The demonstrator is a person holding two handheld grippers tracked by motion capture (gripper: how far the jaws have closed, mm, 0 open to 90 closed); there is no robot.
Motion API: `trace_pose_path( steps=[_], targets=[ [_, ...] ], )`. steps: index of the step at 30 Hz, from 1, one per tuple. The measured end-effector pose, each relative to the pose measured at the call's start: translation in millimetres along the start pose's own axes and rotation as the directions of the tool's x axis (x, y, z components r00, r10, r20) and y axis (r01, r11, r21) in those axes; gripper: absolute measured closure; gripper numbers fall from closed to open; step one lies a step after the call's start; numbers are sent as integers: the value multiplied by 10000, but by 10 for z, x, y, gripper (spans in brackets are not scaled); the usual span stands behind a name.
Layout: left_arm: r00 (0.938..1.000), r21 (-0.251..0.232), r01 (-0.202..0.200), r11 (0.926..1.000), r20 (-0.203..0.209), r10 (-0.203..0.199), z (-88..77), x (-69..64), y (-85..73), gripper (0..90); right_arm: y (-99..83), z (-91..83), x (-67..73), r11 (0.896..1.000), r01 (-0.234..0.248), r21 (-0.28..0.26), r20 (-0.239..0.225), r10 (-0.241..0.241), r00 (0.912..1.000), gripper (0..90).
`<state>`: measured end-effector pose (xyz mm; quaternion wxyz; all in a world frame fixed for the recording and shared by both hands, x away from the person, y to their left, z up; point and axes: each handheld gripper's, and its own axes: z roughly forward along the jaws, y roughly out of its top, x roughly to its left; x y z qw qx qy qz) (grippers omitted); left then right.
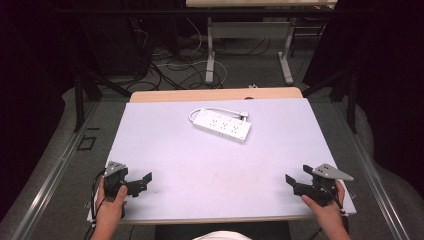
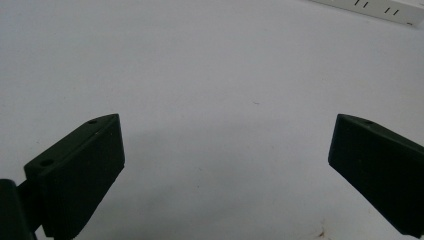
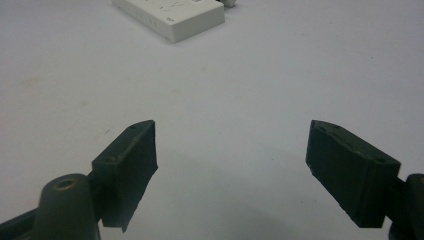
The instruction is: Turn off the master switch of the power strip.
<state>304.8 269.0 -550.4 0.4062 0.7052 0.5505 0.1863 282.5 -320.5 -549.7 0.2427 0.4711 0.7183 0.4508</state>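
We see the table as a white sheet filling the middle of the high view, its far edge backed by a wooden strip and its near edge running along the bottom of the frame. Our left gripper sits at the lower left, near the table's left corner, and our right gripper sits at the lower right, near the right edge. Both have their jaws spread wide apart and hold nothing; in each gripper view bare sheet shows between the jaws.

Between the two grippers the sheet lies bare across the whole lower half of the frame, so the room there is open.

The strip lies in the upper middle of the high view, well apart from both grippers and near the far edge. Its long axis runs from upper left to lower right. Its cord loops from the upper left end and passes behind it to a plug at the upper right.
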Motion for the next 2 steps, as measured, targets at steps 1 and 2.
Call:
trace_pose_path(
  steps=[1, 2],
  targets=[
    [10000, 32, -53, 10000, 7, 53, 0, 0, 1, 14, -13, 37, 10, 9986, -87, -521, 138, 94, 9999, 198],
    [10000, 29, -72, 10000, -52, 72, 0, -4, 0, 15, -6, 14, 4, 9996, -81, -260, 76, 83, 9999, 198]
  ],
)
